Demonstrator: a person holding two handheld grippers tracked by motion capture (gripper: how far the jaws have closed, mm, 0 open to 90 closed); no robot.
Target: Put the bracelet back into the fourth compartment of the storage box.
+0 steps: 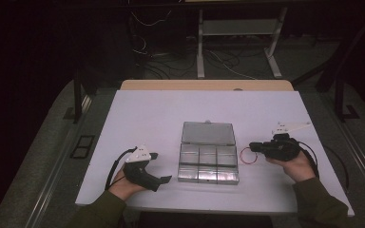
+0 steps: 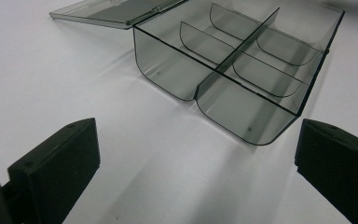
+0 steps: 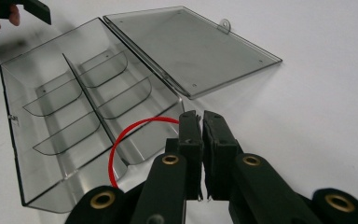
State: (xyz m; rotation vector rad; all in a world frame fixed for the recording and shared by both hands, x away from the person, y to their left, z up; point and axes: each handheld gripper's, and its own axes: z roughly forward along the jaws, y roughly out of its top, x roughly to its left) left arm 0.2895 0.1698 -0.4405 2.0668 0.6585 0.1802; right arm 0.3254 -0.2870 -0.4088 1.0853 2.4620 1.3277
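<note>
- A white table point(image 1: 142, 114) is seen under everything.
- A clear compartment box point(image 1: 208, 167) with 6 compartments is placed at the table's middle, its lid point(image 1: 207, 133) laid open flat behind it.
- The left gripper point(image 1: 160, 167) is held just left of the box, its jaws spread wide apart with nothing between them.
- The right gripper point(image 1: 253, 146) is held just right of the box, its jaws pressed together on a red ring point(image 3: 121, 140).
- The red ring is hung beside the box's right wall, apart from the compartments.
</note>
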